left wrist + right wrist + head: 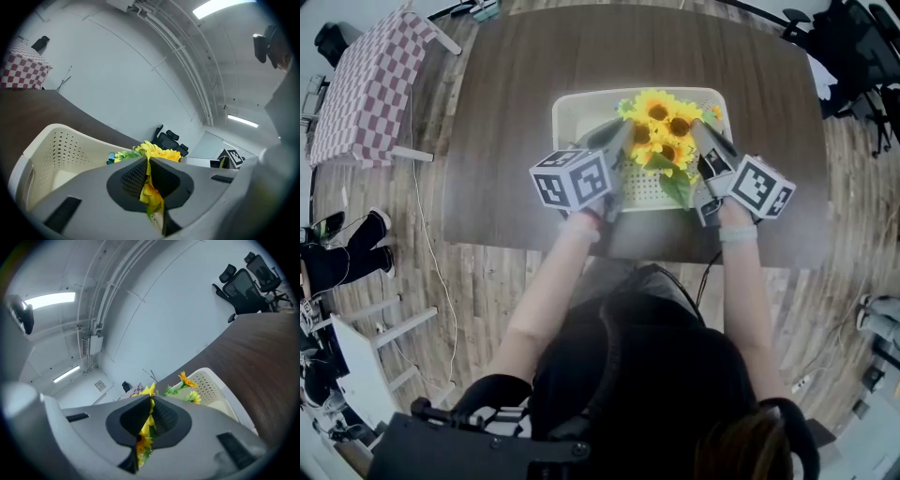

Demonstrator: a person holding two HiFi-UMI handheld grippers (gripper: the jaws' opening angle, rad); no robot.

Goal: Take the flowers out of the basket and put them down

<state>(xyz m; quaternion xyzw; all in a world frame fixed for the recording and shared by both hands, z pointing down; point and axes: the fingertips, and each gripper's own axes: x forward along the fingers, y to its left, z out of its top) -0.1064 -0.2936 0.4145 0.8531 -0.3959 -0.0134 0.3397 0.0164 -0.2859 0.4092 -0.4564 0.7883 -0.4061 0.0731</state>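
Observation:
A bunch of yellow sunflowers (661, 136) with green leaves hangs over the cream perforated basket (581, 111) on the dark wooden table (534, 84). My left gripper (622, 141) is shut on the bunch from the left; petals and a stem (151, 192) are squeezed between its pads. My right gripper (701, 139) is shut on it from the right, with yellow petals (144, 430) pinched in its jaws. In the left gripper view the basket (56, 145) lies below and to the left. The right gripper view has it (211, 385) at the right, with small blooms (186, 379) above it.
A pink checked stool (370, 84) stands left of the table. Black office chairs (853, 56) are at the far right. A white cable (431, 253) trails on the wooden floor at left. The person's arms and head fill the lower middle of the head view.

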